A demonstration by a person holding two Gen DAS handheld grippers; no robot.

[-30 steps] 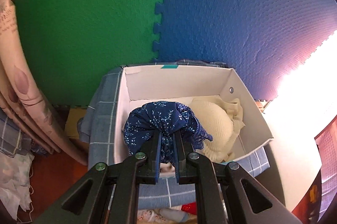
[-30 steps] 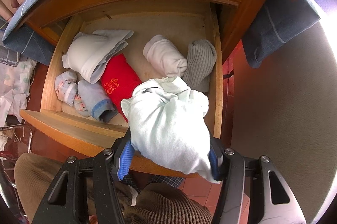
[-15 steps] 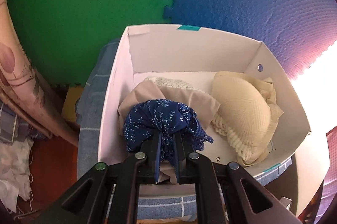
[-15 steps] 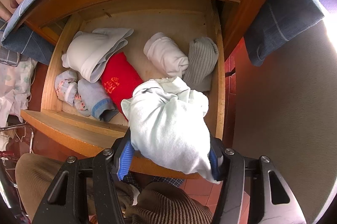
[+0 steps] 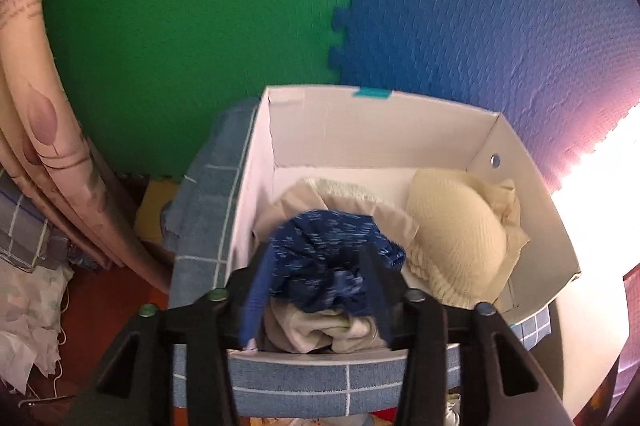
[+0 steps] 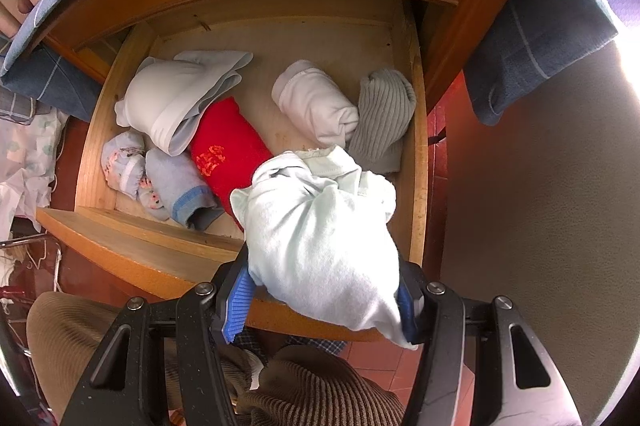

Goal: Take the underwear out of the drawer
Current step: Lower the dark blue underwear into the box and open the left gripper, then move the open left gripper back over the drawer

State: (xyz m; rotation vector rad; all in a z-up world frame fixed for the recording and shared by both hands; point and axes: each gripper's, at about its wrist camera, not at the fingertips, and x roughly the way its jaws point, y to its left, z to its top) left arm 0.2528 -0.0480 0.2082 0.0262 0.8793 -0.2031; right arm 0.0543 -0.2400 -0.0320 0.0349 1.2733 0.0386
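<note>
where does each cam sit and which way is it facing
Left wrist: on the left gripper, angled down into a white box; its opening jaws flank navy underwear.
Right wrist: on the right gripper, looking steeply down into the wooden drawer; jaws clamp a pale bundle, trouser legs below.
Shared: only blue checked cloth.

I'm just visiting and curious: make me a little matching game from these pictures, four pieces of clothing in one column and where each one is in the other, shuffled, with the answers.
Things:
1. dark blue floral underwear
2. cream bra
3. pale green garment
4. red garment

Places:
A. lying in the wooden drawer
B. clamped in the right gripper
C. between the opening jaws of the left gripper, over the white box
D. resting at the right side of the white box

Pairs: 1-C, 2-D, 3-B, 4-A
</note>
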